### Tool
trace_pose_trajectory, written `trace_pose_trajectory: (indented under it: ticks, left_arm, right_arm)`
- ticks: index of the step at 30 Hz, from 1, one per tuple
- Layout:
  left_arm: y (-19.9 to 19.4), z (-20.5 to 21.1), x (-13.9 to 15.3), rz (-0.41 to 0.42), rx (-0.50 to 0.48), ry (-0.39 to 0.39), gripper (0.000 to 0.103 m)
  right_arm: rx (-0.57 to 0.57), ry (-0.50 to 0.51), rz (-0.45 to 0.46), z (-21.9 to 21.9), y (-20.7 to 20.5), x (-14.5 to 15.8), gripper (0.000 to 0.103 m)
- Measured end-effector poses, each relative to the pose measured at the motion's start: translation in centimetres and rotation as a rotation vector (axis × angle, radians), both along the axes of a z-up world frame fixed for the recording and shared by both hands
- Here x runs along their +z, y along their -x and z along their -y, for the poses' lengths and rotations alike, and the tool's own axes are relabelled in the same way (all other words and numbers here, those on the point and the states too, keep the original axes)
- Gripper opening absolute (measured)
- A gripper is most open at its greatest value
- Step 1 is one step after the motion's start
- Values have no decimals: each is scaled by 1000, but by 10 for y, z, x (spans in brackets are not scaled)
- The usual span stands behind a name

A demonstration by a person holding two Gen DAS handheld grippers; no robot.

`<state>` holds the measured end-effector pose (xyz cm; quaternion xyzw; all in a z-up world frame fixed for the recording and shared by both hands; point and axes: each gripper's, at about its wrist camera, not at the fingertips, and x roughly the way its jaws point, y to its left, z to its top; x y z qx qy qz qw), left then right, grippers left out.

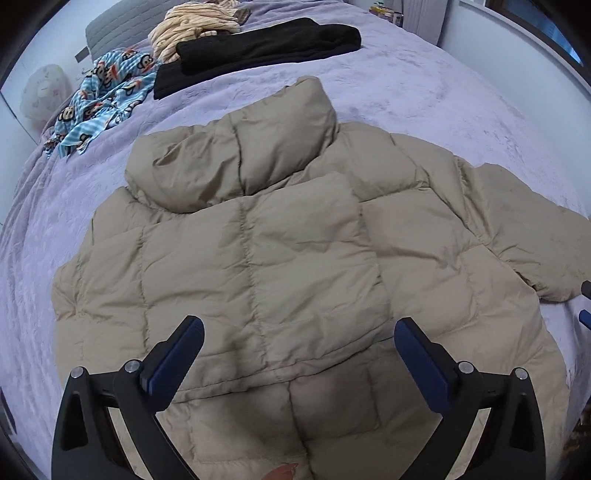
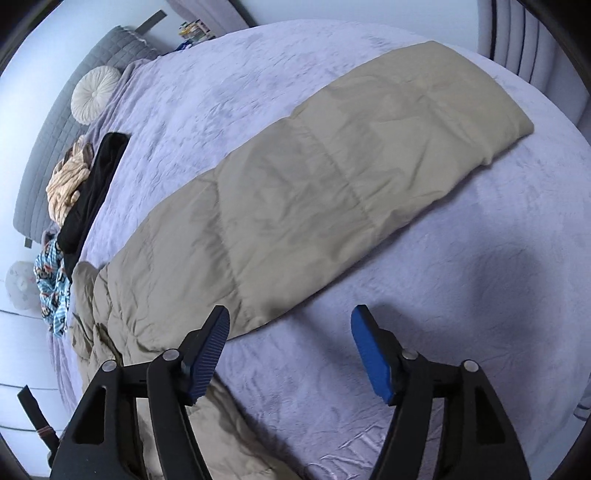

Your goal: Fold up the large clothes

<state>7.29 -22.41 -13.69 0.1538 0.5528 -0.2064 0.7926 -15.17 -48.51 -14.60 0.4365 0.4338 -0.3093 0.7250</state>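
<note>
A beige quilted puffer jacket (image 1: 288, 251) lies spread on the lavender bedspread, hood up toward the far side. One sleeve is folded over its body. My left gripper (image 1: 299, 343) hovers above the jacket's lower middle, jaws wide apart with nothing between them. In the right wrist view the jacket's other sleeve (image 2: 332, 177) stretches out flat across the bed toward the upper right. My right gripper (image 2: 291, 332) hangs open just off the near edge of that sleeve, over bare bedspread, holding nothing.
At the bed's far left lie folded black clothes (image 1: 266, 48), a cream striped garment (image 1: 195, 29) and a blue monkey-print cloth (image 1: 103, 99). A grey headboard (image 2: 55, 136) and a round white cushion (image 2: 94, 94) stand behind. The lavender bedspread (image 2: 461, 295) surrounds the jacket.
</note>
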Motion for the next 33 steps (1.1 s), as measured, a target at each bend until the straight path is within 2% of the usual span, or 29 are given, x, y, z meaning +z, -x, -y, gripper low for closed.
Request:
trace_pose_trajectory:
  ticks: [2,5,10,16,22,23,25,27,28,30,33]
  left_arm:
    - [1,9,-1,-15,-4,8,103]
    - [3,19,-5,-29,7,6,103]
    - [8,29,-9,-49,9,2,103]
    - [8,25,-11,-77,63,9,103]
    - [-2,7,-13,-132,120,68,103]
    - [-2,4,-11,-122,126,77,103]
    - [-3,-5,-4,-104,131,104,103]
    - [-5,-15,4,-80,147,128,103]
    - [-7,-21,8,-66,157,134,103]
    - [-11,-35,16,-32,176,134,103]
    - [-19,-60,25,16,207,127,103]
  right_arm:
    - [-52,-2,26,14,13,-2,83]
    - [-111,-26,72,32,29,-9,103]
    - [-198,-100,181,58,42,-17,103]
    - [-327,-260,345,99,48,-41,103]
    - [-403,-357,501,124,39,-53,103]
    - [-417,-387,531,128,36,-56,100]
    - [-439,-437,555,132,27,-61,74]
    - [-431,-492,558,131,16,-65,14]
    - [-423,-496,555,131,11,-64,9]
    - [-384,-440,543,124,-4,-49,8]
    - [-256,-346,539,111,-35,-17,8]
